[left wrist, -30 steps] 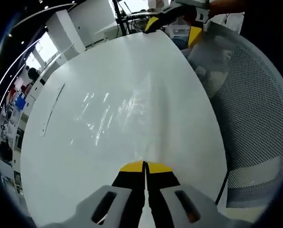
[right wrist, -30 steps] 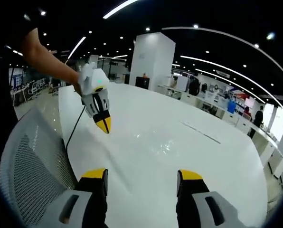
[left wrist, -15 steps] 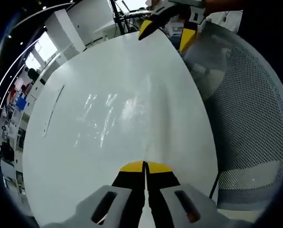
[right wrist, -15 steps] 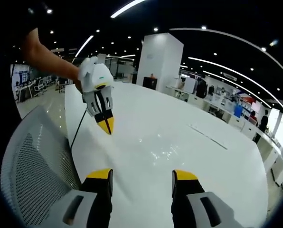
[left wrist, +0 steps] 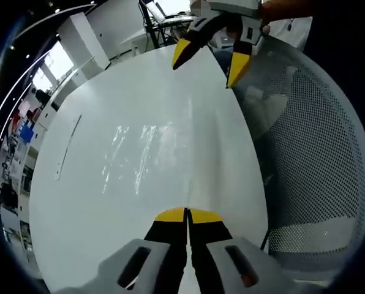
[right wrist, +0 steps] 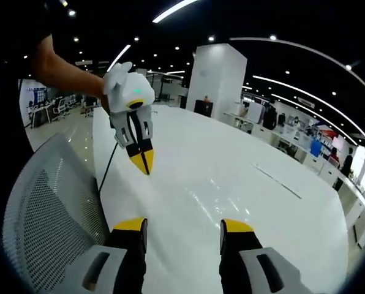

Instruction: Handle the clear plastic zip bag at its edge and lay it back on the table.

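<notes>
Now, vs. a sec ago: in the left gripper view the right hand-held gripper [left wrist: 214, 50] has come lower and nearer from 12 o'clock, its yellow tips spread wide over the near edge of the glossy white tabletop [left wrist: 78, 202]. In the right gripper view the left hand-held gripper [right wrist: 143, 162] sits a bit closer at 10 o'clock, tips pressed together, nothing visibly pinched. The own-view pics agree: right hand-held gripper [right wrist: 184, 228] apart, left hand-held gripper [left wrist: 187, 215] closed.

The clear plastic zip bag [left wrist: 142, 156] lies flat on the tabletop near centre, apart from both tools, so prob. the lay-down is done, or a fresh approach is starting; can't tell which.

Hard to read: the bag is just streaky glints, its outline and zip edge can't be made out; in the right gripper view it's only faint shine [right wrist: 214, 197] at approx. 12 o'clock of the tips. The grey mesh chair back [left wrist: 317, 153] at 3 o'clock is cut off by the rim. Background office is too small and warped to judge.
</notes>
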`<state>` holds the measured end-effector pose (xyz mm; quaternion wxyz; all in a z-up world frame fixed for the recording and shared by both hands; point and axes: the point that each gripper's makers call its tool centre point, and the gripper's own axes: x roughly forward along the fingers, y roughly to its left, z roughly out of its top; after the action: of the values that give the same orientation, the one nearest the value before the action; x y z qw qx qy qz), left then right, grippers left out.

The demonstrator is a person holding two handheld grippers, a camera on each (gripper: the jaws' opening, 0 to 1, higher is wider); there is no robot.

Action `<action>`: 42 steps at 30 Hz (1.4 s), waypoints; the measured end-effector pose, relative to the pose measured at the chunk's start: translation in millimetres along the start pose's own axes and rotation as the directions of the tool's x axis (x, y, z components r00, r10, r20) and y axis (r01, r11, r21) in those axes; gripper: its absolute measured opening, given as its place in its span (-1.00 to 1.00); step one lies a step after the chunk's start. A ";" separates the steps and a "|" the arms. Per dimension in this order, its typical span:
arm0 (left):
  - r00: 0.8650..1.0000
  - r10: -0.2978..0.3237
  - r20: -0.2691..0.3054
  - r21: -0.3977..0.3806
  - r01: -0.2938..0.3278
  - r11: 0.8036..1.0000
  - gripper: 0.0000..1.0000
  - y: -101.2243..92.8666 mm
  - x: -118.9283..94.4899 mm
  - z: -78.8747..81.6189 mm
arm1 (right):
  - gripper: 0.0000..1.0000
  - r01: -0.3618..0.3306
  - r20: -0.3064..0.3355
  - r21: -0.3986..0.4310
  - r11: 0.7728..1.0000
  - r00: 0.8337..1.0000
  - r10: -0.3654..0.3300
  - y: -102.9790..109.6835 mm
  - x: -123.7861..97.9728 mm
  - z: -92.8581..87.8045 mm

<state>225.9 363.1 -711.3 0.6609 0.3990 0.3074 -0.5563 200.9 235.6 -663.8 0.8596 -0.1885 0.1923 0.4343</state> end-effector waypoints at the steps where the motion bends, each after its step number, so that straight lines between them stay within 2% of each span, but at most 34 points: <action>1: 1.000 0.001 0.002 0.000 -0.001 1.000 -1.00 -1.0 -0.9 2.1 | -0.10 -0.004 -0.001 -0.002 1.000 1.000 0.004 0.4 1.0 0.0; 9: 1.000 0.004 0.014 0.003 -0.004 1.000 -1.00 -5.7 -6.0 15.7 | -0.16 -0.040 0.000 -0.035 0.999 0.999 0.040 5.4 9.1 5.7; 18: 1.000 -0.002 0.024 0.005 0.002 1.000 -1.00 -9.8 -9.0 21.7 | -0.31 -0.082 -0.011 -0.046 0.996 0.997 0.082 18.0 15.9 5.3; 35: 0.998 -0.055 0.005 0.021 0.055 0.998 -1.00 -23.9 -9.4 38.8 | -0.71 -0.159 -0.054 -0.122 0.980 0.987 0.153 35.6 27.7 3.4; 42: 0.998 -0.059 0.022 0.016 0.058 0.998 -1.00 -25.8 -9.9 48.5 | -0.84 -0.174 -0.067 -0.144 0.974 0.984 0.166 40.9 29.6 -0.5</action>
<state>196.8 324.2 -683.8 0.6446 0.3886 0.3074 -0.5822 183.5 278.0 -685.3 0.7971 -0.2469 0.1983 0.5141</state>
